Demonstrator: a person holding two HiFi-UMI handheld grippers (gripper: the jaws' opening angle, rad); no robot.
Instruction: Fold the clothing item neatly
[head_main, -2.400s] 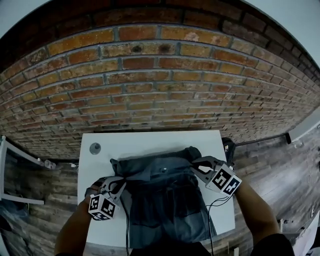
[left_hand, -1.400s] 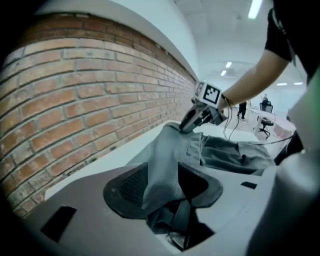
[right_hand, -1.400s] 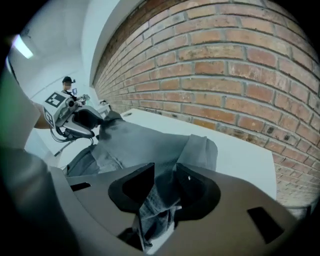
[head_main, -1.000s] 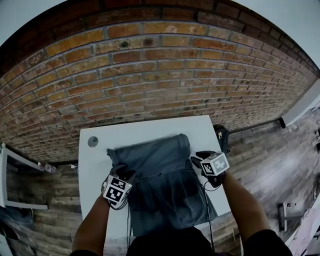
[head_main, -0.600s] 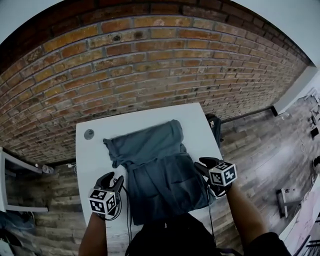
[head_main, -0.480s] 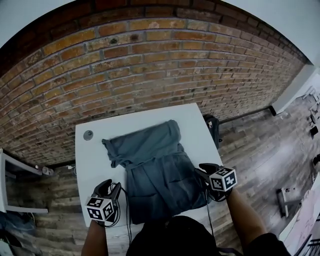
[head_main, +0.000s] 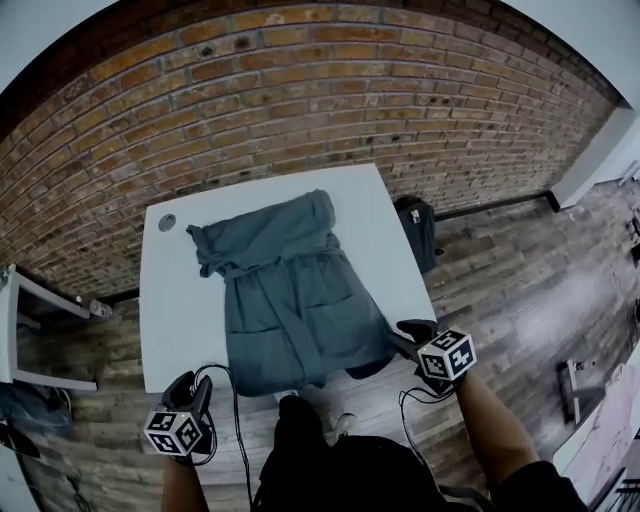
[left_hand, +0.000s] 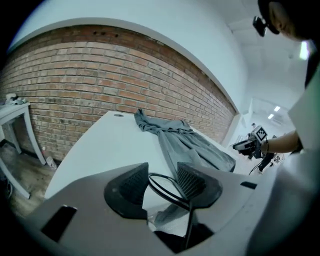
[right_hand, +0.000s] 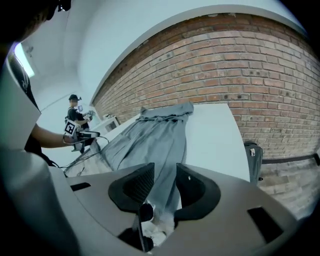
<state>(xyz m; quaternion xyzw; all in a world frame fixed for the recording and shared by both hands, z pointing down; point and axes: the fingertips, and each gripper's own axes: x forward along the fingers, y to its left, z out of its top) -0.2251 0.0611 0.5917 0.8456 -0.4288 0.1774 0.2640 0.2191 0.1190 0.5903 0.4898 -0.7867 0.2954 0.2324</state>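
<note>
Grey garment (head_main: 285, 290) flatter; person (head_main: 340, 470) stepped back, L gripper (head_main: 190, 388) off table (head_main: 170, 300).

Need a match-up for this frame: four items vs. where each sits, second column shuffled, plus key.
1. grey garment
2. left gripper
3. right gripper
4. black bag

a. on the floor right of the white table
b. at the table's near left corner
c. spread on the table
d. at the table's near right corner

Pairs: 1-c, 2-b, 3-d, 4-a
</note>
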